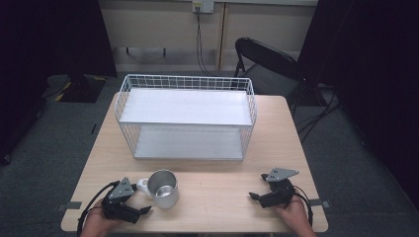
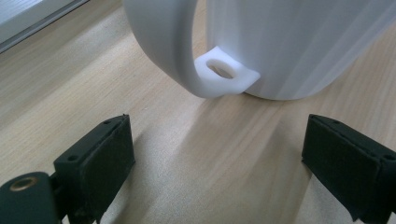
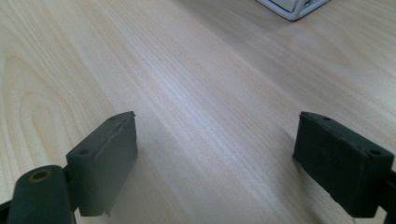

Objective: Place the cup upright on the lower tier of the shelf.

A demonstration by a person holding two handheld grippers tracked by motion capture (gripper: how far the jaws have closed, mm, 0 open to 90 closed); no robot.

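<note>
A white mug [image 1: 163,187] with a metal-grey inside stands upright on the wooden table [image 1: 217,190], near its front left. Its handle [image 1: 142,185] points left. My left gripper [image 1: 141,201] lies low on the table just left of and in front of the mug, open, with nothing between its jaws. In the left gripper view the mug's handle [image 2: 219,70] and white wall [image 2: 299,42] stand just beyond the jaw tips, apart from them. My right gripper [image 1: 258,186] rests at the front right, open over bare wood [image 3: 205,107].
A white wire rack [image 1: 187,118] with two shelves stands across the middle and back of the table; its corner [image 3: 292,8] shows in the right gripper view. A black folding chair [image 1: 267,61] is behind the table. Dark curtains hang at both sides.
</note>
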